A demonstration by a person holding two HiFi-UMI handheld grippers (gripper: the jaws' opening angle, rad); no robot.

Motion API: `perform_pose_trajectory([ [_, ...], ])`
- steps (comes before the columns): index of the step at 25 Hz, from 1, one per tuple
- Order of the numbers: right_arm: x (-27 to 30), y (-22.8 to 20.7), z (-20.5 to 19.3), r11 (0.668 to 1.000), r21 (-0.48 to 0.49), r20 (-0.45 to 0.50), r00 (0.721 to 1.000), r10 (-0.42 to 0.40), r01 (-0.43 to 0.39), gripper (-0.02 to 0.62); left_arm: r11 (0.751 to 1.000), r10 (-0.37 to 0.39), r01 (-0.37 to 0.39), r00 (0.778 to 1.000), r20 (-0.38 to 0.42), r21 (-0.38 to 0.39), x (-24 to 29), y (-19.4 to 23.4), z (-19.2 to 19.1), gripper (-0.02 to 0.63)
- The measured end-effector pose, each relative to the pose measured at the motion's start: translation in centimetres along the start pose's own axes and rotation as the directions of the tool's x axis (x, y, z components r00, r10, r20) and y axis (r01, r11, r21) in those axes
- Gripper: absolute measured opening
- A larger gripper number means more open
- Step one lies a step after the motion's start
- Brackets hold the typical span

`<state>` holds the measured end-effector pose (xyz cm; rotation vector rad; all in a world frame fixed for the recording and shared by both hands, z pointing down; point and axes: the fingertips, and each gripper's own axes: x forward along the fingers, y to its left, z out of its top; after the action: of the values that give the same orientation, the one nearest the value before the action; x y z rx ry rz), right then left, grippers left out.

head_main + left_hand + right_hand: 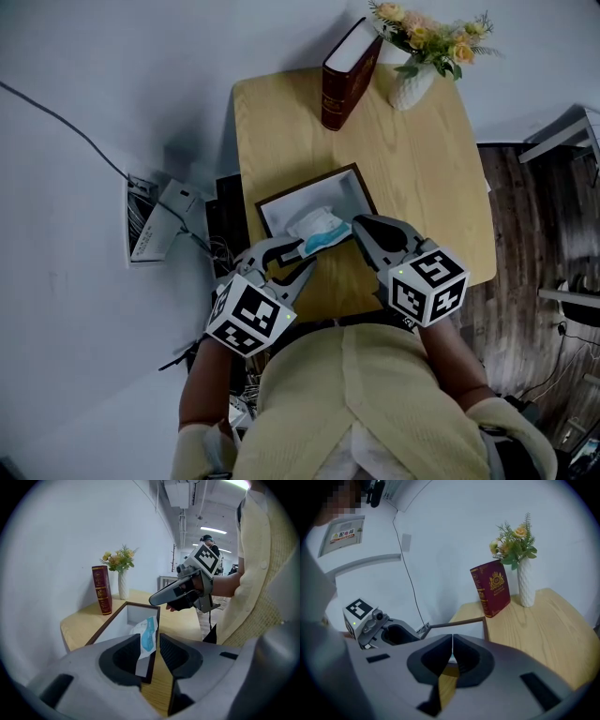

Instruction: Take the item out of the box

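Observation:
A shallow box (pixel 309 183) with a dark frame and white inside lies on the wooden table (pixel 431 187). A white and blue packet (pixel 317 230) sticks up at the box's near edge. My left gripper (pixel 307 255) is open at the packet's near left. In the left gripper view the packet (pixel 147 637) stands in the gap between the jaws of that gripper (pixel 150 641), and the pads do not press on it. My right gripper (pixel 357 225) is shut just right of the packet. The right gripper view shows its jaws (pixel 452 641) closed with nothing seen between them.
A dark red book (pixel 349 75) and a white vase of flowers (pixel 412 80) stand at the table's far edge. The wall runs along the table's left side. Cables and a power strip (pixel 150 220) lie on the floor to the left.

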<state>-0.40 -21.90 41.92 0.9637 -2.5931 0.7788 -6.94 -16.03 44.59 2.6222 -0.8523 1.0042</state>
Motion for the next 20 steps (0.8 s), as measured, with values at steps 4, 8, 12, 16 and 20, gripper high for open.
perform_pose_trajectory([
  [4,0.3,-0.2,0.3,1.000,0.004,-0.004,1.000,0.005,-0.005,0.029,0.999,-0.017,0.018,1.000,-0.026,0.027,0.7,-0.1,0.1,0.126],
  [8,0.4,-0.4,0.2,1.000,0.011,-0.011,1.000,0.006,-0.006,0.029,0.998,-0.035,0.038,0.998,-0.059,0.055,1.5,-0.4,0.1,0.126],
  [12,0.5,-0.5,0.3,1.000,0.011,-0.010,1.000,0.007,-0.006,0.029,0.994,-0.073,0.080,0.992,-0.102,0.073,2.0,-0.7,-0.1,0.126],
  [16,0.5,-0.5,0.3,1.000,0.011,-0.007,1.000,0.005,-0.005,0.029,0.990,-0.097,0.109,0.986,-0.133,0.087,2.5,-1.0,-0.2,0.126],
  [20,0.4,-0.4,0.3,1.000,0.010,-0.005,1.000,0.004,-0.004,0.029,0.989,-0.112,0.125,0.983,-0.146,0.083,2.8,-1.0,-0.3,0.126],
])
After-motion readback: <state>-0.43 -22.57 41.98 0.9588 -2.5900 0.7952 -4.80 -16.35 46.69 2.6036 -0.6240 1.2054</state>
